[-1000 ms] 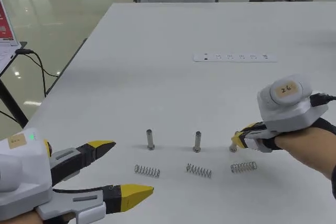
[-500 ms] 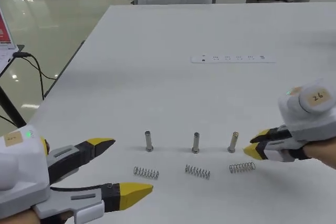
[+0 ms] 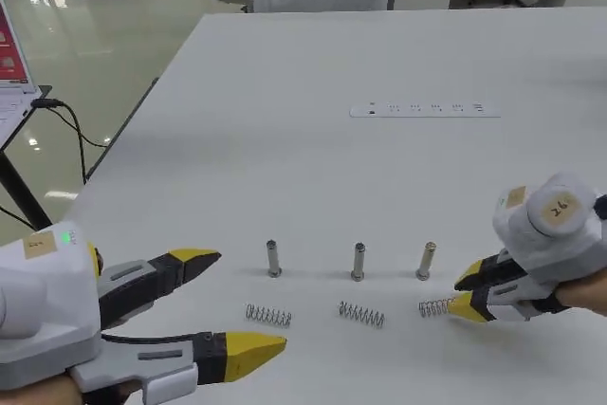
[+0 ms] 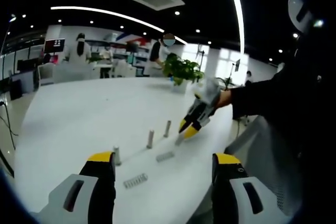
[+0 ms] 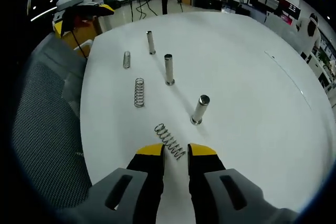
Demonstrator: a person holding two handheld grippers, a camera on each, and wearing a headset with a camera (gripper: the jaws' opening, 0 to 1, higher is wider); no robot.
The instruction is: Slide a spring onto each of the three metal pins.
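Three steel pins stand upright in a row on the white table: left pin [image 3: 273, 260], middle pin [image 3: 358, 262], right pin [image 3: 427, 261]. A spring lies flat in front of each: left spring [image 3: 268, 315], middle spring [image 3: 361, 314], right spring [image 3: 434, 307]. My right gripper [image 3: 462, 295] sits low at the right spring's outer end. In the right gripper view that spring [image 5: 169, 135] reaches into the narrow gap of the right gripper [image 5: 177, 151], whose jaws stand slightly apart. My left gripper [image 3: 237, 305] hovers open at the near left, holding nothing, with its jaws wide apart [image 4: 163, 162].
A white power strip [image 3: 425, 110] lies further back on the table [image 3: 285, 158]. The table's left edge runs diagonally, with a laptop [image 3: 11, 54] and a black cable [image 3: 71, 125] beyond it. Office chairs stand behind the far edge.
My right gripper has moved from beside the right pin down and toward me, to the outer end of the right spring. The left gripper has hardly moved.
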